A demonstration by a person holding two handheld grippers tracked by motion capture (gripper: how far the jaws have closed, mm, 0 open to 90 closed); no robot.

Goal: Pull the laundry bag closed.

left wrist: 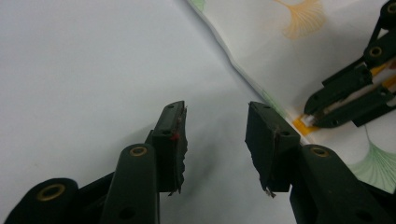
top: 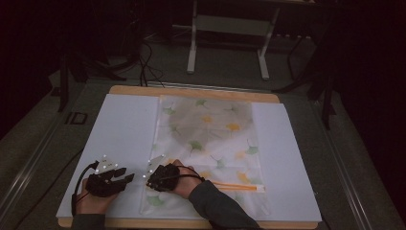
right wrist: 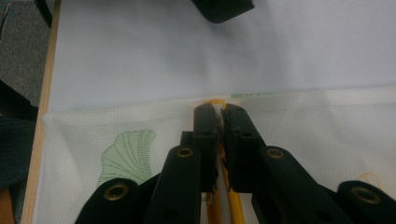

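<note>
A white mesh pouch (top: 206,139) printed with green and orange ginkgo leaves lies flat on a white sheet (top: 124,124). An orange zipper (top: 237,186) runs across its near end. My right gripper (top: 149,183) sits at the zipper's left end, shut on the zipper pull (left wrist: 308,122). In the right gripper view the jaws (right wrist: 219,112) pinch the orange zipper (right wrist: 215,101) just inside the pouch's edge. My left gripper (top: 128,178) hovers over the bare sheet just left of the pouch. It is open (left wrist: 215,135) with nothing between its pads.
The sheet covers a wooden board (top: 191,91) on a grey table. A white metal frame (top: 230,28) and cables stand on the dark floor beyond. Bare sheet lies on both sides of the pouch.
</note>
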